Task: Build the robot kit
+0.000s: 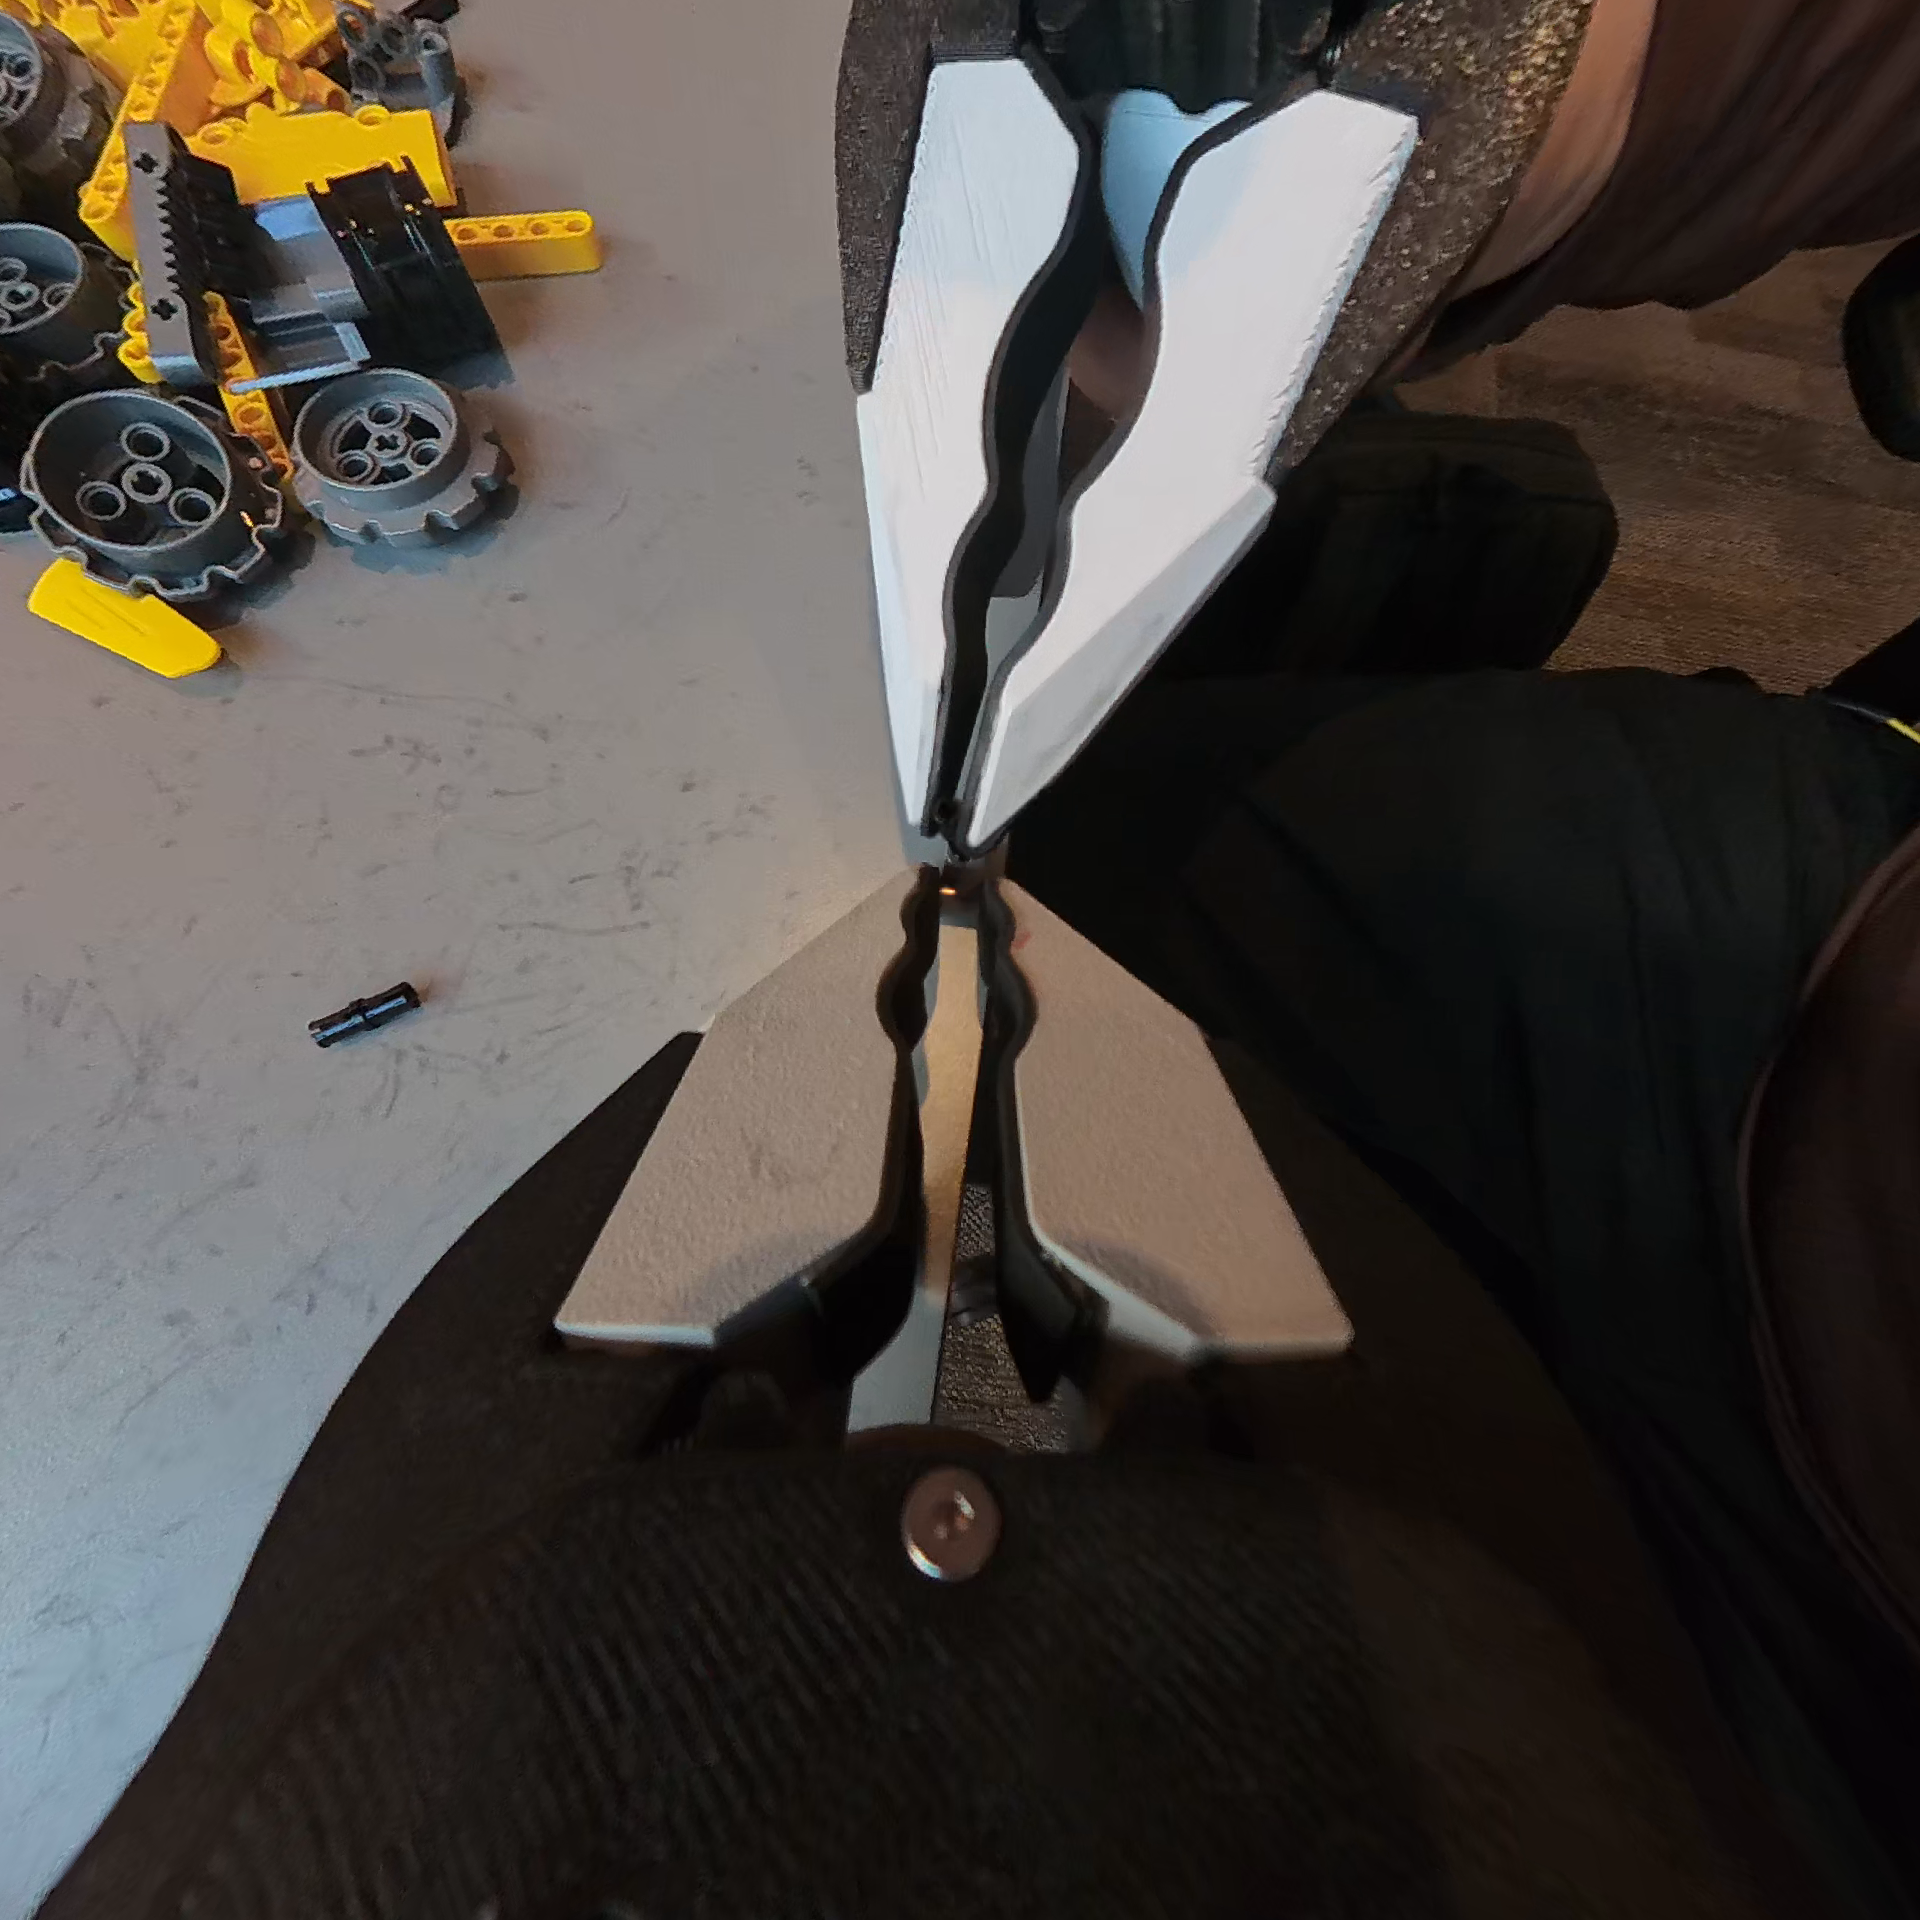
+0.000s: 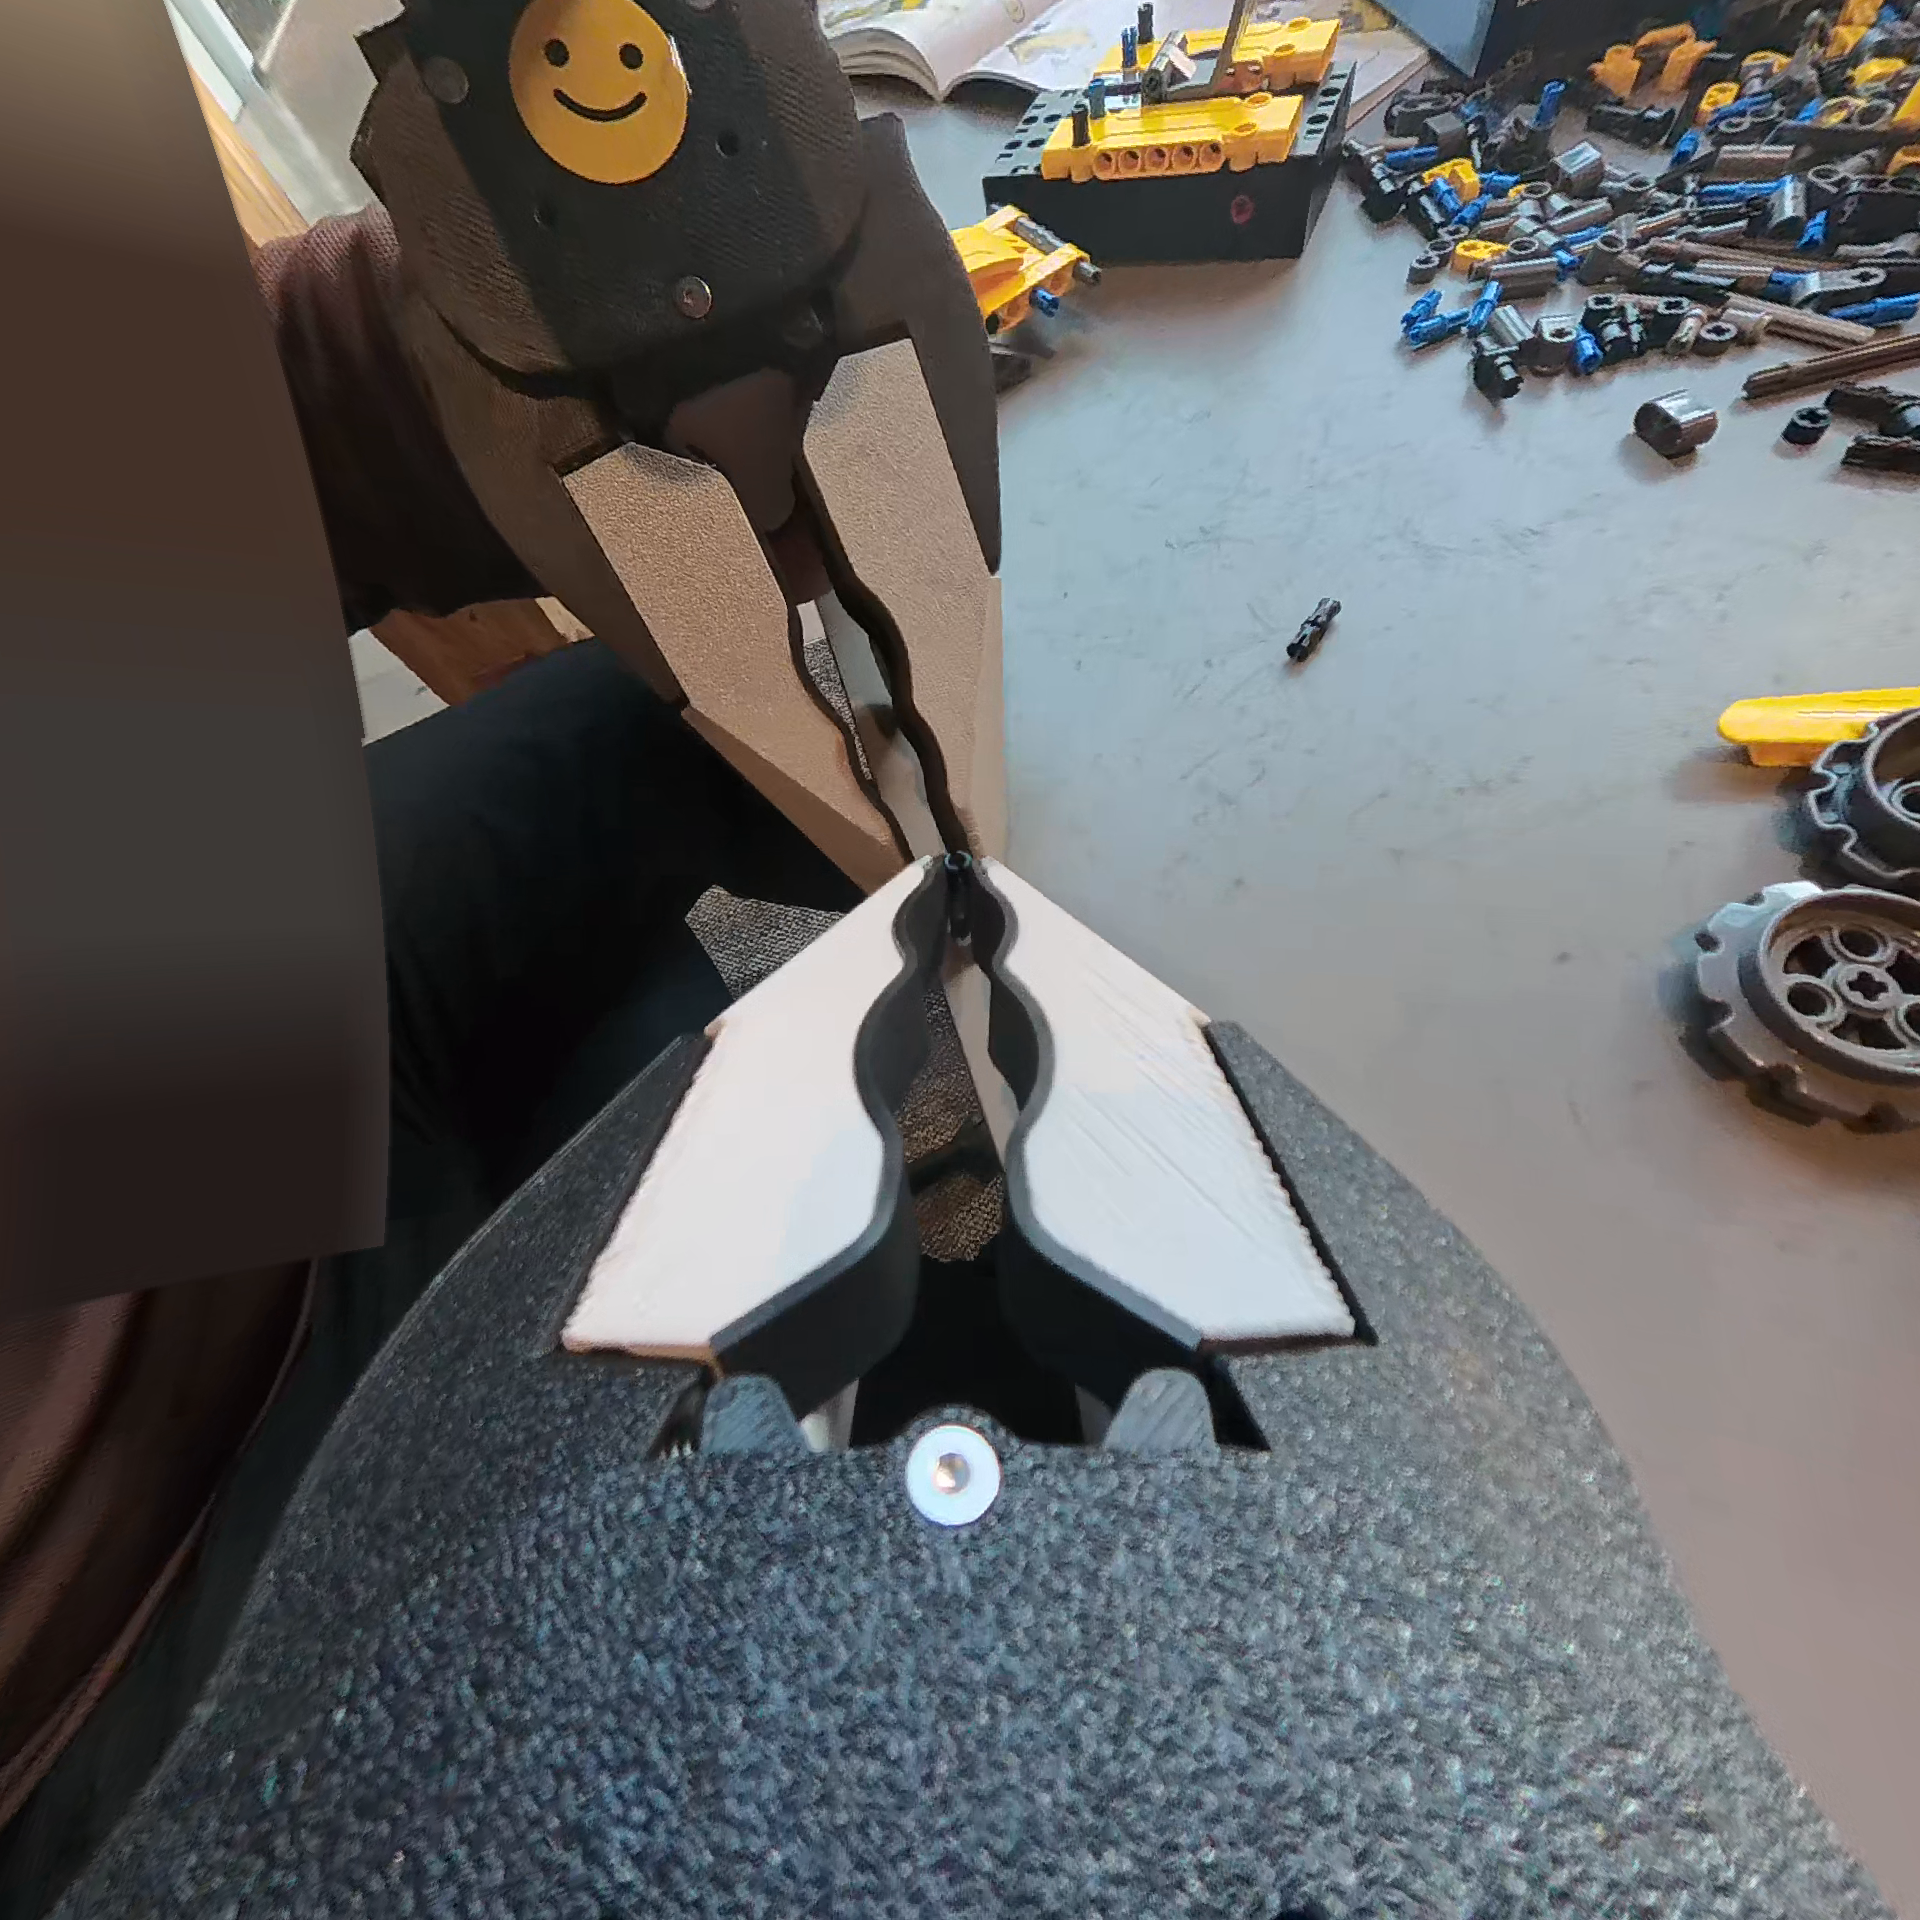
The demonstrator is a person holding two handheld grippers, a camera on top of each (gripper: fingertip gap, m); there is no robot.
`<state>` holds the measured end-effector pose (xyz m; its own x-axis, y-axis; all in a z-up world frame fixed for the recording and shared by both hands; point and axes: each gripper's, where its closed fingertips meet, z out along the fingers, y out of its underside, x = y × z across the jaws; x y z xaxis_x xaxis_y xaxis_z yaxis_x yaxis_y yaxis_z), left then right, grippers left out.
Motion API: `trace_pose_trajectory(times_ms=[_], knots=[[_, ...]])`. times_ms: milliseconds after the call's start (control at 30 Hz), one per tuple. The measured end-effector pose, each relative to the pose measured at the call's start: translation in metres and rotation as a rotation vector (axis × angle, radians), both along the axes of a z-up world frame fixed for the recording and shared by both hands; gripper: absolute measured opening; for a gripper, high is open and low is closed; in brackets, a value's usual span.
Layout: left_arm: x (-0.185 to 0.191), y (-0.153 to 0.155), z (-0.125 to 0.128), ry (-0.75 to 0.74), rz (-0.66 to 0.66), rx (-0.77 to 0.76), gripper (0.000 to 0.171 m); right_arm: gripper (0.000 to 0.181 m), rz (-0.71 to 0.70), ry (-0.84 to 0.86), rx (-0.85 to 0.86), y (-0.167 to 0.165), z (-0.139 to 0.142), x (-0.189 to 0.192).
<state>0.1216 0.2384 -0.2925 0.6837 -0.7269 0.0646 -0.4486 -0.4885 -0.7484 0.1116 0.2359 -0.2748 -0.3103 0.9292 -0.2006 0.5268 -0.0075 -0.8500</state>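
Two claws meet tip to tip over the counter (image 2: 1299,935) edge: the right claw (image 2: 958,894) pinches a small black pin (image 2: 958,896), the left claw (image 1: 951,883) nearly closed at its end. Another pin (image 1: 364,1013) lies nearby.

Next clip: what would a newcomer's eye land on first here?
The left gripper and right gripper meet tip to tip past the table edge, a small black pin pinched in the right one. Behind lie gray toothed wheels, a lone black connector pin and a yellow-black brick model.
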Motion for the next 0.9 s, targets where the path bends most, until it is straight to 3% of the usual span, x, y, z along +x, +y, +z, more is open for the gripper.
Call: trace_pose_trajectory(times_ms=[567,767,900], knots=[[0.001,0.001,0.0,0.0,0.007,0.006,0.005,0.001,-0.012,0.013,0.004,0.002,-0.001,0.001],[0.002,0.009,0.0,0.002,0.073,0.014,0.005,0.001,-0.049,-0.097,-0.033,0.008,0.002,0.001],[0.003,0.013,0.0,0.008,0.099,0.026,0.005,0.004,-0.093,-0.106,-0.075,0.016,0.019,0.002]])
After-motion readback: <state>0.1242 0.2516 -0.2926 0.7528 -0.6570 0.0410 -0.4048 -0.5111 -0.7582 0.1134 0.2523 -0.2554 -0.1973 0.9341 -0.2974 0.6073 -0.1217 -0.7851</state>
